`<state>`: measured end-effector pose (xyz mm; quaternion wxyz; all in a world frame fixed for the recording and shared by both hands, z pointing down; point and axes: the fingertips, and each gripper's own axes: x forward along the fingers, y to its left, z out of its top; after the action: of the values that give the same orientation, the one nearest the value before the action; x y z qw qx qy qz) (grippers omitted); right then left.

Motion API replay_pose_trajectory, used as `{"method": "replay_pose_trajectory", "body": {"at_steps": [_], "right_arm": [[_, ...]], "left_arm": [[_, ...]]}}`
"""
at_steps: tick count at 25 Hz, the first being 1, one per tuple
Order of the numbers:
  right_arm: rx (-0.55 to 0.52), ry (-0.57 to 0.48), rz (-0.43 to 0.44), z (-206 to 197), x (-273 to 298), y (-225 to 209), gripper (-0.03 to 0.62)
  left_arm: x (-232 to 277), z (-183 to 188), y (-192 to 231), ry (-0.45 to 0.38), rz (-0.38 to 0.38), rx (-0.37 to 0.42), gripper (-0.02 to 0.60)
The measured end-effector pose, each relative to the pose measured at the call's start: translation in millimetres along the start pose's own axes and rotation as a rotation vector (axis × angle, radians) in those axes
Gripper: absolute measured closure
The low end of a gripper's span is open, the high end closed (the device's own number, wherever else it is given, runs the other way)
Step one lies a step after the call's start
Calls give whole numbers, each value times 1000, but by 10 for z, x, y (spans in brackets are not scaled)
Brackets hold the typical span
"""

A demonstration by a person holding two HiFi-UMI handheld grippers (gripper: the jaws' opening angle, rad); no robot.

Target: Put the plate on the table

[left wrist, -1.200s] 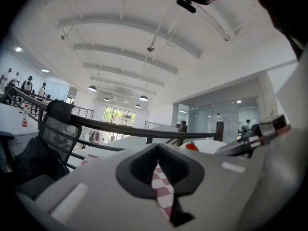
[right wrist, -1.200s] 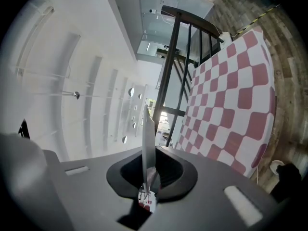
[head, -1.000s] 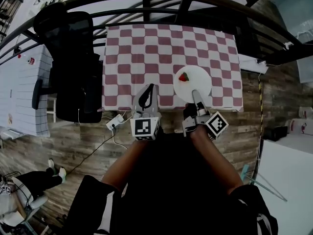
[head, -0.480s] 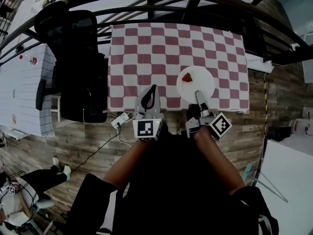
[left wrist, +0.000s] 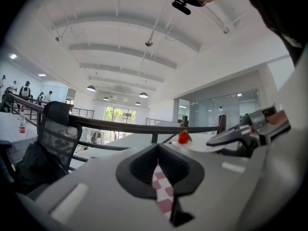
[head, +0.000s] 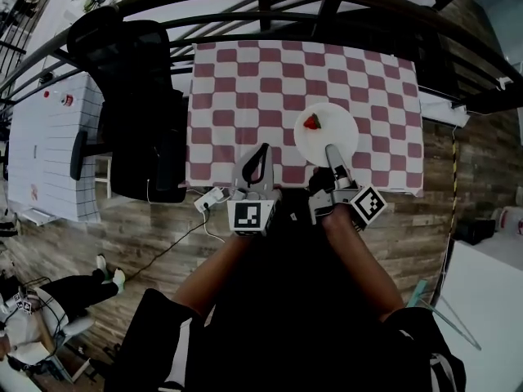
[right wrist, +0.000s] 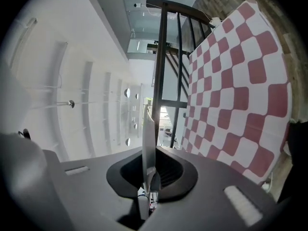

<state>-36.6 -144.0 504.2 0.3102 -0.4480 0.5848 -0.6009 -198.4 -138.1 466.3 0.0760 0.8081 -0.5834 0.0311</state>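
A white plate (head: 331, 129) with a strawberry (head: 312, 122) on it is over the near right part of the red-and-white checked table (head: 245, 80). My right gripper (head: 330, 149) is shut on the plate's near rim. Whether the plate rests on the cloth I cannot tell. In the right gripper view the plate (right wrist: 147, 138) shows edge-on, pinched between the jaws. My left gripper (head: 261, 152) hovers at the table's near edge, left of the plate, shut on nothing. The left gripper view shows the plate (left wrist: 198, 147), the strawberry (left wrist: 184, 137) and the right gripper (left wrist: 240, 134) to the right.
A black office chair (head: 135, 104) stands against the table's left side. A curved black railing (head: 327, 6) runs behind the table. A white table (head: 49, 145) is at far left. A power strip with a cable (head: 211, 198) lies on the wooden floor.
The whole view has shifted a little to the right. The plate and my right gripper have moved slightly farther in over the table. The left gripper stays at the near edge.
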Motion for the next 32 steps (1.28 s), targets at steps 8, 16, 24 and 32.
{"method": "replay_pose_trajectory", "body": {"at_steps": [8,16,24,32], "right_arm": [[-24,20,7,339,214,-67,576],[-47,86,-3,549,500,-151,576],[-73,145,63,633,838,-319,576],[-133,198,69,771,1218,-659,576]], "left_arm": [[340,11,-148,37,4,11,572],[728,169,-320,35,-20,5,572],[981,64,-260,58,4,7,572],[1229,20,-230,72,51,11,572]]}}
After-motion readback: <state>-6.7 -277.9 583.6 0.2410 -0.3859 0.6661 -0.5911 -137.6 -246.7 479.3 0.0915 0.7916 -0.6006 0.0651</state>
